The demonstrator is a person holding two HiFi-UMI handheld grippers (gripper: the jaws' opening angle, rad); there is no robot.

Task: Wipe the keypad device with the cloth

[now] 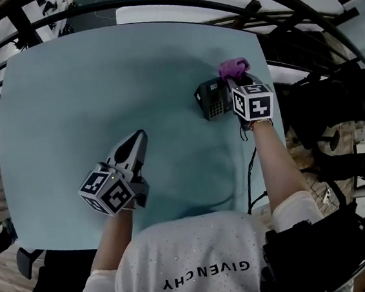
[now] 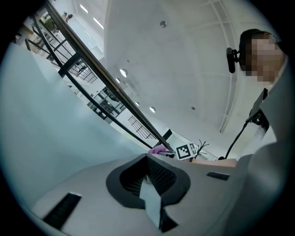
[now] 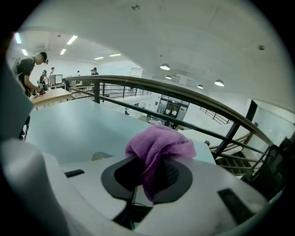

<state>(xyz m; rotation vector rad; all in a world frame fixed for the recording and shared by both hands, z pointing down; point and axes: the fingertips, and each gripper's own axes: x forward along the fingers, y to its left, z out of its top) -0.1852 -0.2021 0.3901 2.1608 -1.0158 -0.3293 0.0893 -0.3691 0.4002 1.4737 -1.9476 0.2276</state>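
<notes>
Right fingers [image 3: 177,180] pinching fuzzy purple cloth [image 3: 159,145], boxy dark keypad device [image 1: 211,100]

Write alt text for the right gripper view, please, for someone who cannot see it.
The right gripper clamps a bunched purple cloth between its jaws. Beyond lie a pale blue table and a dark railing under a white ceiling.

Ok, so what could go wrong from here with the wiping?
1. The device sits near the table's right edge. The left gripper is shut and well away from it, so nothing steadies it, and a wiping push may slide it off.
2. The right gripper pinches only a bunched fold of the cloth, which might slip out or let the jaws scrape the device.
</notes>
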